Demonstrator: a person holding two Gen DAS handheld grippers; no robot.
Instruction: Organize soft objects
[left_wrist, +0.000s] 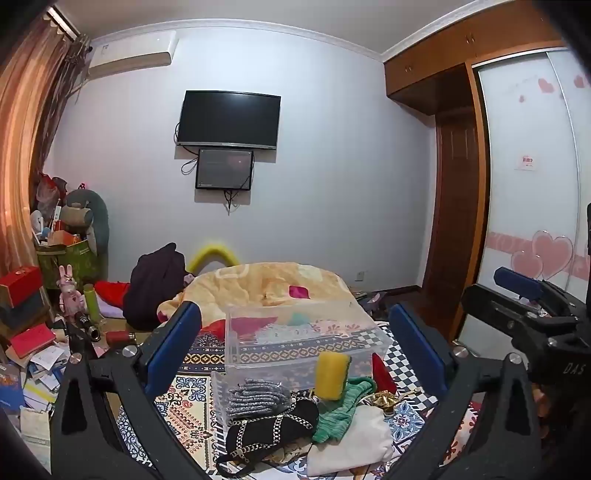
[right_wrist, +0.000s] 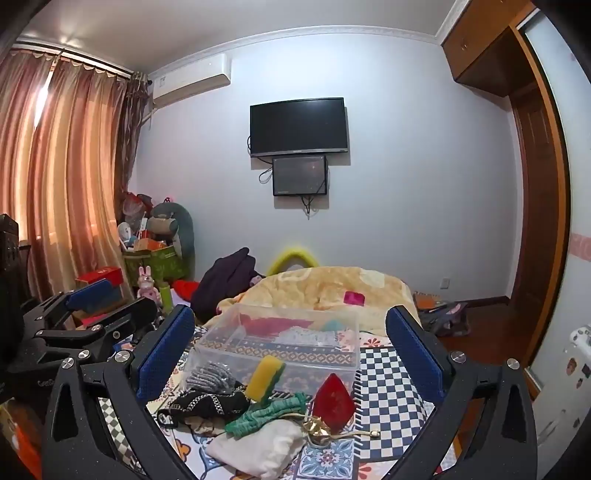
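Note:
A clear plastic bin (left_wrist: 306, 341) (right_wrist: 280, 341) stands on the patterned bedspread. In front of it lie a yellow sponge (left_wrist: 332, 374) (right_wrist: 264, 378), a grey knit item (left_wrist: 255, 397) (right_wrist: 210, 376), a black chained bag (left_wrist: 269, 424) (right_wrist: 207, 402), a green knit cloth (left_wrist: 343, 410) (right_wrist: 266, 415), a white cloth (left_wrist: 354, 443) (right_wrist: 258, 446) and a red pouch with gold ornament (right_wrist: 334, 402) (left_wrist: 382, 376). My left gripper (left_wrist: 299, 350) is open and empty above the pile. My right gripper (right_wrist: 291, 354) is open and empty, beside it.
A yellow blanket (left_wrist: 266, 284) is heaped behind the bin, with dark clothing (left_wrist: 155, 284) to its left. Clutter of boxes, books and toys (left_wrist: 44, 314) fills the left side. A wardrobe (left_wrist: 528, 184) stands on the right.

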